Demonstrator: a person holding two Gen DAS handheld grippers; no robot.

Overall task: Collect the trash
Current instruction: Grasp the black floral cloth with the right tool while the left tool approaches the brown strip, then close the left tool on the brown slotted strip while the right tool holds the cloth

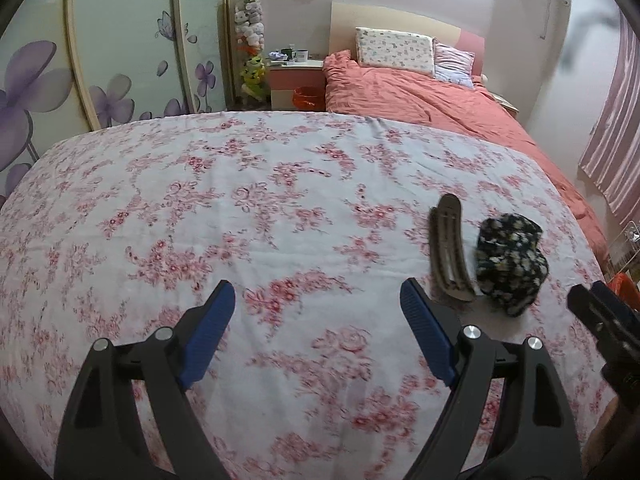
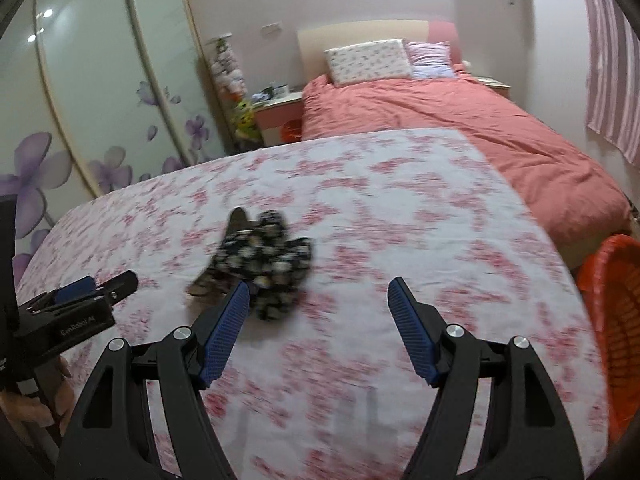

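A black floral scrunchie (image 1: 510, 264) lies on a table covered with a pink-flowered cloth (image 1: 240, 208). Beside it, on its left, rests a long brown hair clip (image 1: 450, 252). My left gripper (image 1: 318, 298) is open over bare cloth, left of and nearer than the clip. In the right wrist view the scrunchie (image 2: 272, 260) and the hair clip (image 2: 236, 220) lie just ahead of my left-hand fingertip (image 2: 240, 292); my right gripper (image 2: 318, 286) is open with nothing between its fingers. Each gripper shows at the edge of the other's view.
An orange basket (image 2: 616, 308) stands at the table's right edge. Beyond the table are a bed with a salmon quilt (image 1: 420, 96), a nightstand (image 1: 294, 76) with mugs, a small orange bin (image 1: 306, 98) under it, and a flowered wardrobe (image 1: 120, 60) at the left.
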